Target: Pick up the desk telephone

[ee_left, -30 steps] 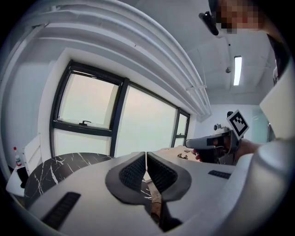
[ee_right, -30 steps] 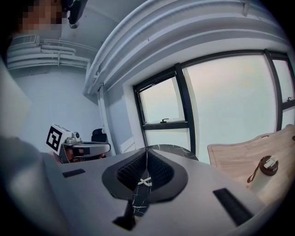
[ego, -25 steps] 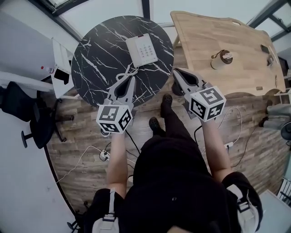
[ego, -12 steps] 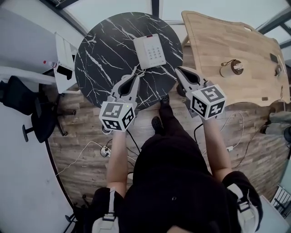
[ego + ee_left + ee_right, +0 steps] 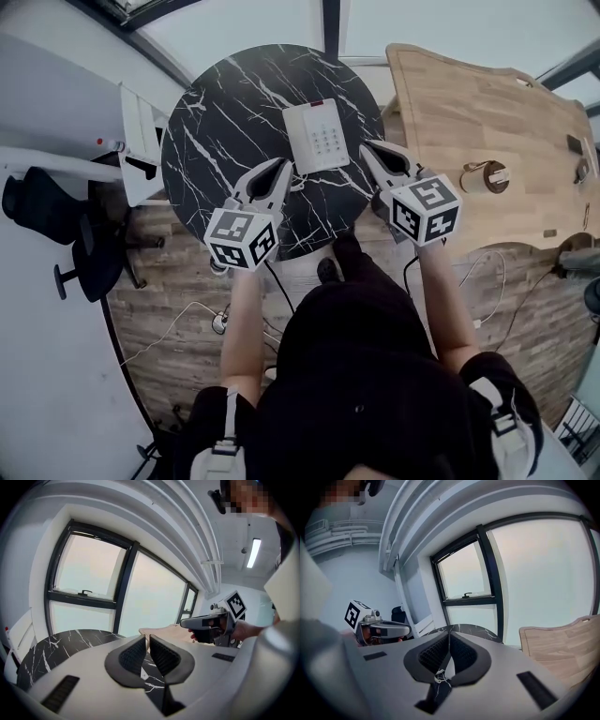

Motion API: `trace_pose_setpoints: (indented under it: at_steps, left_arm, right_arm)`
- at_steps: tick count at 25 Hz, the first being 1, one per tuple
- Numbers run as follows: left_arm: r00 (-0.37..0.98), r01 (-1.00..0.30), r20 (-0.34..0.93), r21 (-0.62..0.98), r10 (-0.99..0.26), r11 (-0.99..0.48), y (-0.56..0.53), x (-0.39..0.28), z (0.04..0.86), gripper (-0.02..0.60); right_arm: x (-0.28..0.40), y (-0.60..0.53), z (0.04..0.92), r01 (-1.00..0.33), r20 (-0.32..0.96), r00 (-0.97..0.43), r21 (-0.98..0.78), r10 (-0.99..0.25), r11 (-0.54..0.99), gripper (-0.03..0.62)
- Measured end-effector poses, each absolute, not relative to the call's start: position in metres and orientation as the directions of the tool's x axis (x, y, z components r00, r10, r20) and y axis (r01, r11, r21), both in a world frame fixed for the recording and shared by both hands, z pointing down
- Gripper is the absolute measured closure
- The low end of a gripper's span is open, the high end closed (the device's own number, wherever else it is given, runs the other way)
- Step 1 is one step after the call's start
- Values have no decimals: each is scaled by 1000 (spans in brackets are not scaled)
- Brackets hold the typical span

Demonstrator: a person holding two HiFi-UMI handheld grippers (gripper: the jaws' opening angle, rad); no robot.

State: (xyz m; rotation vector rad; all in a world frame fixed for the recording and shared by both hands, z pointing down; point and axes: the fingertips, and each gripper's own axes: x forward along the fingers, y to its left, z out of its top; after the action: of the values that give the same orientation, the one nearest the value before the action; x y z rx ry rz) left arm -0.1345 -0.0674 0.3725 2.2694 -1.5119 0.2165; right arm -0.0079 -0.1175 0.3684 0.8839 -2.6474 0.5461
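Note:
The white desk telephone [image 5: 319,136] lies flat on the round black marble table [image 5: 225,112], with a cord trailing off its near left corner. In the head view my left gripper [image 5: 284,167] hangs over the table's near part, its tip just short of the phone's near left corner. My right gripper [image 5: 367,148] is at the phone's right side, over the table's edge. Both are shut with nothing between the jaws. In the left gripper view the shut jaws [image 5: 146,638] point across the table, and the right gripper [image 5: 206,623] shows beyond them. The right gripper view shows its shut jaws [image 5: 449,637] and the left gripper [image 5: 384,630].
A pale wooden table [image 5: 469,103] stands to the right, with a tape-like roll [image 5: 487,176] on it. A black office chair [image 5: 56,234] and a white rack [image 5: 141,141] are on the left. Cables [image 5: 187,314] lie on the wood floor. Big windows rise behind the tables.
Both grippers moved forward from in front of the table to over its near edge, closer to the telephone. Their jaws stayed shut.

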Motion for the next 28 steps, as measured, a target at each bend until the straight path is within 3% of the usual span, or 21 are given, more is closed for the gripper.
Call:
trace_pose_setpoints:
  at_steps: [20, 23, 28]
  left_arm:
    - [299, -945, 417, 254, -858, -205, -149, -157, 405, 556]
    - [305, -940, 440, 280, -845, -194, -147, -154, 419, 519]
    - [311, -934, 482, 316, -819, -169, -145, -154, 442, 471]
  right_arm:
    - [-24, -220, 420, -566, 452, -796, -318, -403, 761, 560]
    - [-24, -219, 434, -558, 479, -794, -331, -374, 761, 556]
    - [-30, -214, 460, -544, 527, -790, -366, -313, 755, 482]
